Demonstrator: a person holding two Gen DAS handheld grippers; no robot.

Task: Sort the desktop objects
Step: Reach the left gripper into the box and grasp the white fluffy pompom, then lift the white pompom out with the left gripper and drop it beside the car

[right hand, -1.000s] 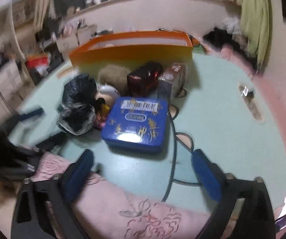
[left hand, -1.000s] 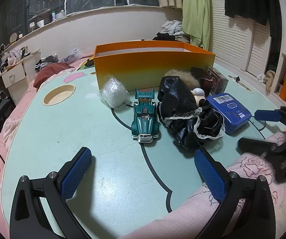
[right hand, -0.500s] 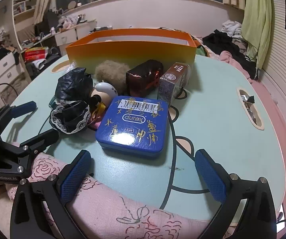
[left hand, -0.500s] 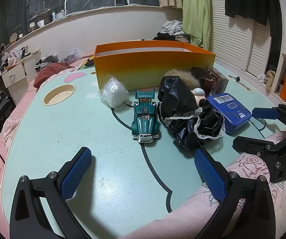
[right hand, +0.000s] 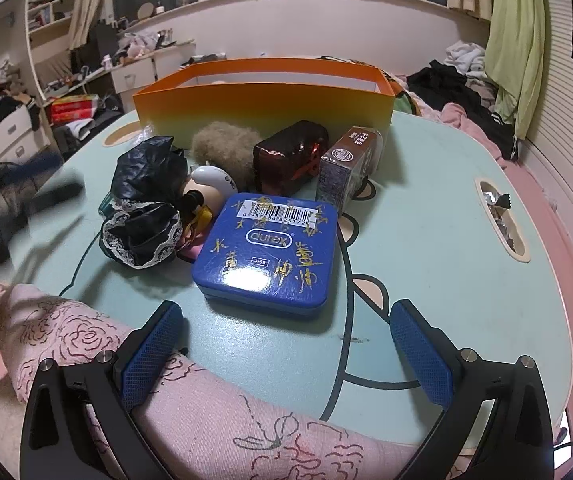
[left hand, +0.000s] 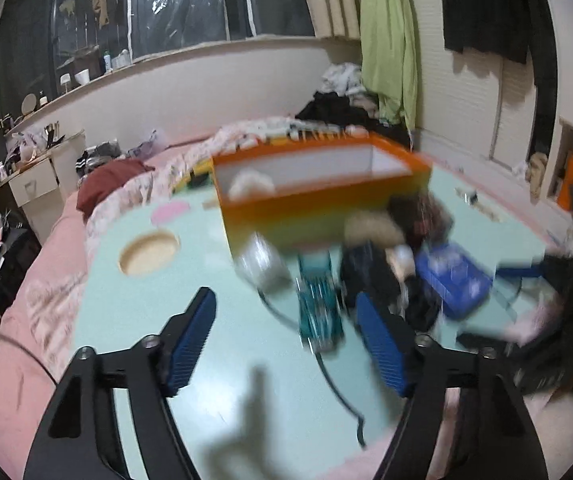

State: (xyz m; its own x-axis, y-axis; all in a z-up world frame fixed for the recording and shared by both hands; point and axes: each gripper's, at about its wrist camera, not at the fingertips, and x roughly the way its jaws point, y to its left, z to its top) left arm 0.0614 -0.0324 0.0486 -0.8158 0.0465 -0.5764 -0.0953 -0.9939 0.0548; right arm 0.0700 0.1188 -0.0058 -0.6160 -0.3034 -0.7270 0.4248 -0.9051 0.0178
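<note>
toy car (left hand: 319,307): i see it on the table (left hand: 214,360) before the orange box (left hand: 326,208); i judge it rigid, light, rolls; pinch its sides.
left gripper (left hand: 286,340): jaws just narrowing, nothing between.
right gripper (right hand: 286,356): spread wide, empty.

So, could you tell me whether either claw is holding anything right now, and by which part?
Nothing is held: the left claw, whose jaws have just been closing, and the right claw are both empty.
</note>
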